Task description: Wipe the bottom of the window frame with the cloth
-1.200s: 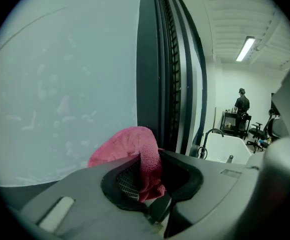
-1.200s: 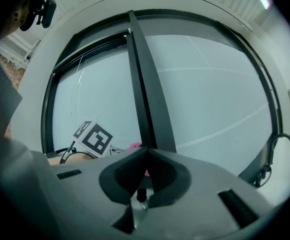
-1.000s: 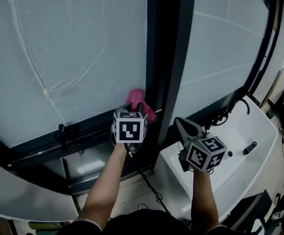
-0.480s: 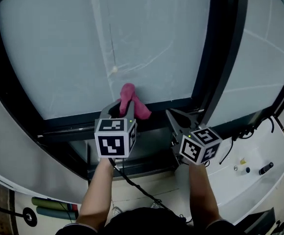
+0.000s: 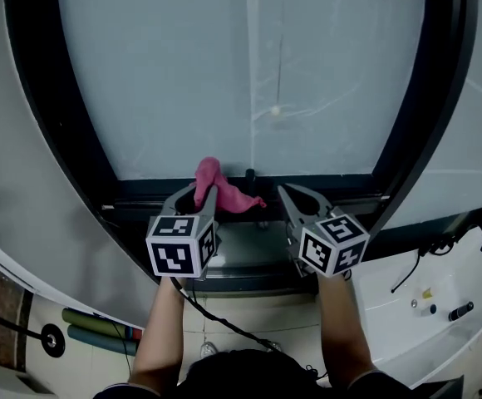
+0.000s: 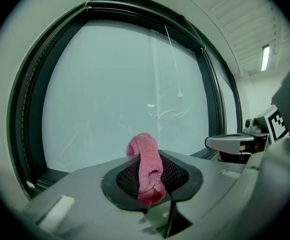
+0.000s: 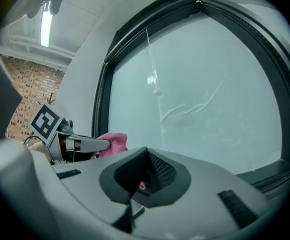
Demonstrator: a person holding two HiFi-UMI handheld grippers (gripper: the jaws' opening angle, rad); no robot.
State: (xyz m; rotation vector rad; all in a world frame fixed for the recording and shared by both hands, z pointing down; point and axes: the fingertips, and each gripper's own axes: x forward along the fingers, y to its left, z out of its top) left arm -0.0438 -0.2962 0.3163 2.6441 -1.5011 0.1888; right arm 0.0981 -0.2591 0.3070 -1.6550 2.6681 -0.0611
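A pink cloth [image 5: 214, 186] sticks up from my left gripper [image 5: 201, 199], which is shut on it; the cloth's free end lies against the dark bottom rail of the window frame [image 5: 332, 191]. In the left gripper view the cloth [image 6: 146, 164] is pinched between the jaws of the left gripper [image 6: 152, 186], with frosted glass ahead. My right gripper [image 5: 293, 202] hovers beside it at the same rail, shut with nothing held. The right gripper view shows the right gripper [image 7: 144, 178] with its jaws together, and the left gripper [image 7: 85, 145] with the cloth [image 7: 114, 141] off to its left.
A cord with a white bead [image 5: 275, 111] hangs in front of the glass. A white counter [image 5: 449, 289] with a cable and a black pen-like object [image 5: 459, 312] lies at lower right. A black cable [image 5: 224, 322] trails below the sill. Green rolls [image 5: 91, 332] lie on the floor, left.
Both grippers and the view have shifted left along the window's bottom rail, away from the vertical mullion. The left gripper has kept hold of the pink cloth throughout.
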